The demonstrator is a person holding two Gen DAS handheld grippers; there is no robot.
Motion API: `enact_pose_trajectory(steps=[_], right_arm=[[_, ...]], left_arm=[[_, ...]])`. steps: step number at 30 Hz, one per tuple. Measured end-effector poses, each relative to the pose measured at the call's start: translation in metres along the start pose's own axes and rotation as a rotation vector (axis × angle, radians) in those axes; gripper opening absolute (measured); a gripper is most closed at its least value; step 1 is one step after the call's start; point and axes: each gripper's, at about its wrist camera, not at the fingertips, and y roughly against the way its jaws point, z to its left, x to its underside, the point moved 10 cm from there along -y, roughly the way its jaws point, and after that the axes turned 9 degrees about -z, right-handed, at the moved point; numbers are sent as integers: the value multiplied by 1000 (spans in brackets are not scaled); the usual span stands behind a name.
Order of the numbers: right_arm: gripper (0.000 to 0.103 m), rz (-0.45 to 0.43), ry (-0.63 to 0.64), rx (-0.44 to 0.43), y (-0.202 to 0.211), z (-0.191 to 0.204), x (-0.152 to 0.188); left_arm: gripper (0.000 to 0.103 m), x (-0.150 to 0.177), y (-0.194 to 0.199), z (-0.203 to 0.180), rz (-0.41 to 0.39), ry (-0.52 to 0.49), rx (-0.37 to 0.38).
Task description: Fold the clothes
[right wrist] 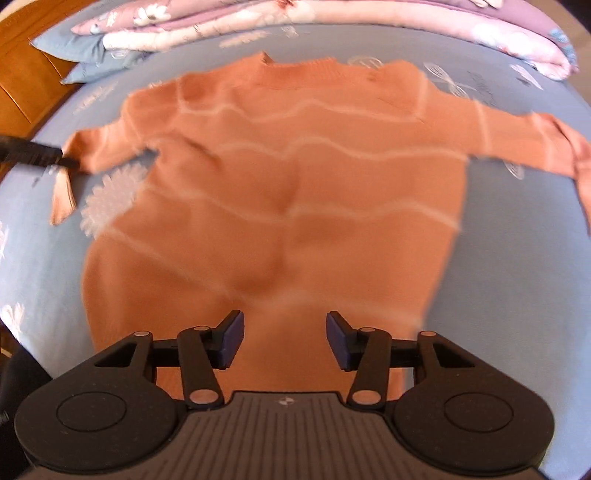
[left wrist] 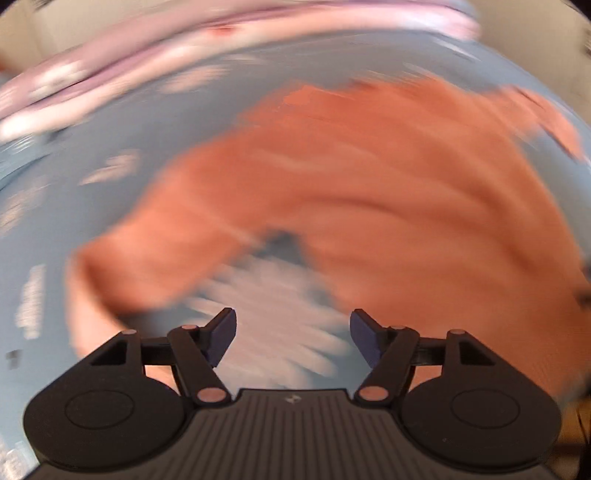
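An orange sweater (right wrist: 295, 177) with thin white wavy stripes lies spread flat on the blue floral bedsheet (right wrist: 517, 258), collar away from me and both sleeves out to the sides. My right gripper (right wrist: 284, 338) is open and empty above the sweater's lower hem. My left gripper (left wrist: 291, 334) is open and empty, over a white flower print between the sweater's left sleeve (left wrist: 155, 251) and body (left wrist: 369, 177); this view is motion-blurred. The left gripper also shows as a dark shape at the left sleeve cuff in the right wrist view (right wrist: 40, 155).
A folded pink floral quilt (right wrist: 332, 18) lies along the far edge of the bed. Blue pillows (right wrist: 81, 55) sit at the far left, beside a wooden headboard (right wrist: 18, 85).
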Motion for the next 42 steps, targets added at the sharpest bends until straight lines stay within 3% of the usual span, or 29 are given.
enact_pose_trajectory(steps=[3,6,9,13,17,18,19,20,21,24,28,31,36,38,40,41,42], right_arm=[[57,22,13,53,13,-17,22],[61,24,-33,88,20,-31,38],[67,4,-106,86,23,-42,48],[67,-38,-241,52,5,-54,46],[67,-55,-357,-54,-20,-50,35],[56,-39,-345,-46,-26,-50,33],[23,-23,-333,-38,-32,-50,31],[21,-7,-320,-29,-38,-50,30],[14,-10,-301,-42,-36,-47,24],[13,-67,-191,-52,-25,-36,-9],[13,-165,-67,-89,-19,-9,-79],[14,-185,44,-52,-48,10,-127],[22,-2,116,-5,-142,24,-136],[25,2,119,-20,-156,26,-133],[34,-7,78,-48,-144,22,-134],[40,-27,54,-78,-132,21,-134],[51,-46,31,-107,-120,20,-134]], left_arm=[[70,29,2,-63,-8,-126,42],[70,52,4,-94,-3,-119,76],[70,65,-1,-99,16,-34,84],[73,65,-9,-78,-19,120,2],[72,64,-26,-68,14,315,95],[64,63,-30,-67,23,354,127],[39,62,-33,-67,33,392,159],[27,57,-33,-67,31,420,205],[20,51,-29,-64,13,419,204],[15,25,-16,-50,-61,372,179],[16,-18,-16,-20,-130,372,153],[21,-44,-33,3,-141,368,105],[27,-47,-60,11,-87,384,76],[30,-38,-52,11,-93,361,55],[44,-27,-39,12,-102,321,30],[46,-21,-31,13,-112,299,9],[49,-16,-23,13,-120,278,-10]])
